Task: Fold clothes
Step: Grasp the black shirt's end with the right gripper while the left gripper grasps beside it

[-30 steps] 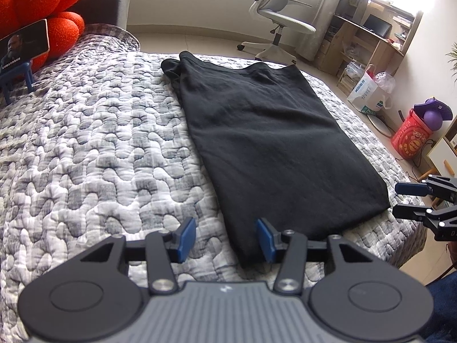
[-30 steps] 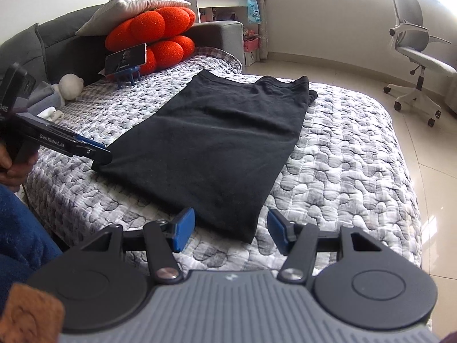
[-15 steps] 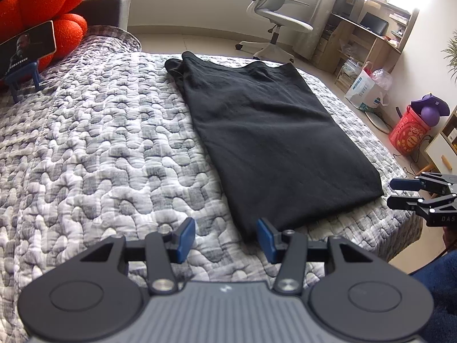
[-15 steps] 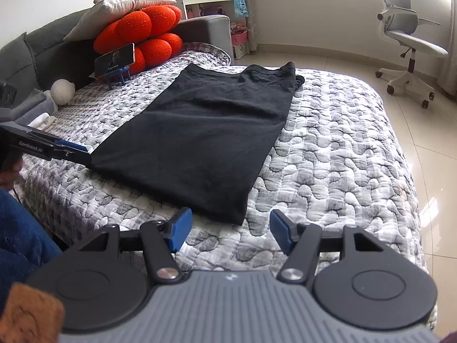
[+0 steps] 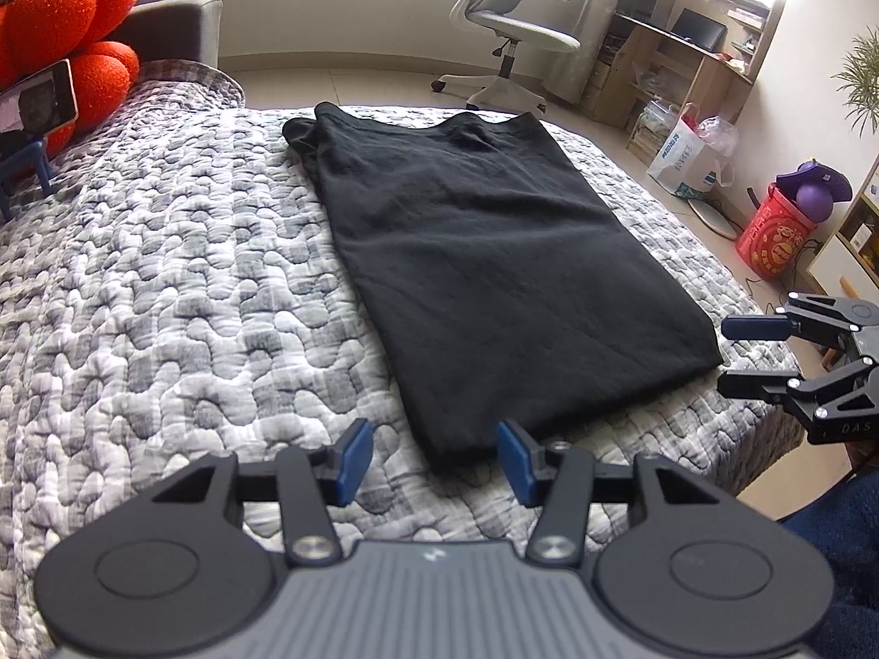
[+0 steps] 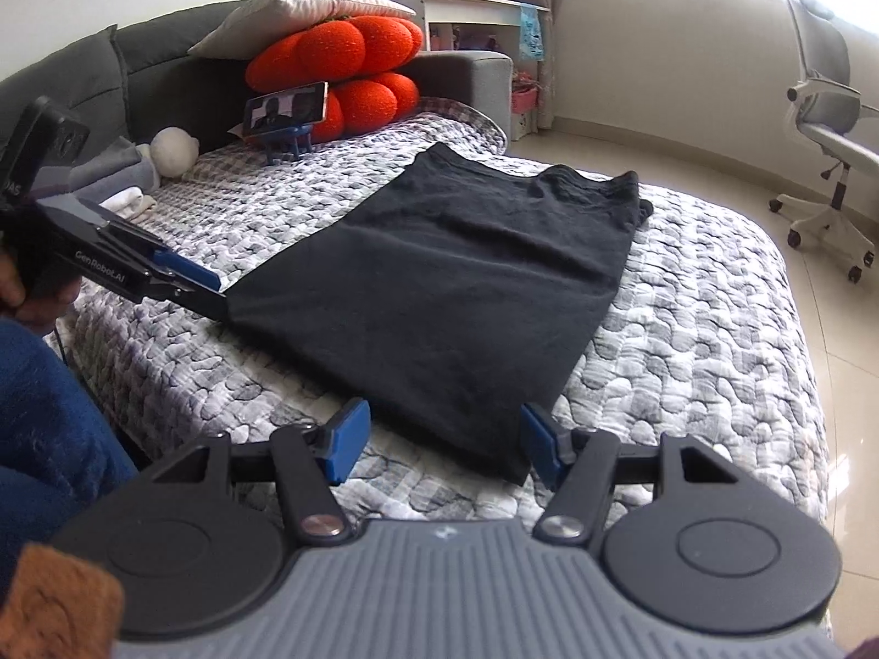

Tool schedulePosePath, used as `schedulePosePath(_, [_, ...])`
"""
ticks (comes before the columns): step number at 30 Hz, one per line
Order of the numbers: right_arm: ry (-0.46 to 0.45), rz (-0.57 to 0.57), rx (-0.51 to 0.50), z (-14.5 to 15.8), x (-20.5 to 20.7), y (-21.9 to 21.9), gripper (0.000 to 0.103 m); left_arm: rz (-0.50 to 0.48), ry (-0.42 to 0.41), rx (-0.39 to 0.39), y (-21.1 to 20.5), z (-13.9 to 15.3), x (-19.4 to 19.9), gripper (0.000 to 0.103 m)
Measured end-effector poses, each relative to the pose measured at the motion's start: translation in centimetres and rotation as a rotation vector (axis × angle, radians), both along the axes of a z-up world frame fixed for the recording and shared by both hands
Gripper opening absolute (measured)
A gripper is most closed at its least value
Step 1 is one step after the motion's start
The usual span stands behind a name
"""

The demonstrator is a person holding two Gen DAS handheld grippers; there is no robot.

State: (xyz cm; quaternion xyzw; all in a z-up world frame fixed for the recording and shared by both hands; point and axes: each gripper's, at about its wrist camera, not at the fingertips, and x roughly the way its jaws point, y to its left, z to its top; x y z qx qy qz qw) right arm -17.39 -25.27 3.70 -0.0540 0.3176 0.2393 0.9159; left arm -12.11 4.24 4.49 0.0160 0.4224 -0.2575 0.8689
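A black garment [image 5: 494,252] lies flat on the grey quilted bed [image 5: 165,302], folded into a long strip with its collar end far away. My left gripper [image 5: 434,458] is open, and the garment's near left corner shows between its blue pads without being pressed. In the right wrist view the left gripper [image 6: 220,294] reaches that same corner side-on. My right gripper [image 6: 444,442] is open at the garment's [image 6: 467,296] near right corner. From the left wrist view the right gripper [image 5: 736,356] hangs just off that corner, past the bed's edge.
Orange cushions [image 6: 340,71] and a phone on a blue stand [image 6: 285,115] sit at the headboard, with a plush toy [image 6: 173,151] beside them. An office chair [image 5: 505,38], desk, white bag [image 5: 681,156] and red bucket [image 5: 774,236] stand on the floor. A blue-clad leg [image 6: 49,423] is near the bed's edge.
The garment's near left corner, which overlapped the left gripper's right finger, now shows between its pads. Both views have shifted slightly. The garment lies as before.
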Motion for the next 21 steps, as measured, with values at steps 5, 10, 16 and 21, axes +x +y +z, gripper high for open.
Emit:
schedulePosePath(5, [-0.004, 0.077, -0.053, -0.3, 0.7, 1.7, 0.056, 0.007, 0.019, 0.015, -0.2, -0.4, 0.3, 0.051])
schedulePosePath(10, [-0.019, 0.134, -0.092, -0.4, 0.6, 2.8, 0.056, 0.005, 0.025, 0.019, -0.2, -0.6, 0.4, 0.052])
schedulePosePath(16, [-0.019, 0.160, -0.148, -1.0, 1.2, 3.6, 0.056, 0.012, 0.039, 0.015, -0.2, -0.6, 0.7, 0.052])
schedulePosePath(21, [-0.010, 0.159, -0.204, -1.5, 1.5, 4.1, 0.036, 0.015, 0.046, 0.016, -0.2, -0.6, 0.8, 0.052])
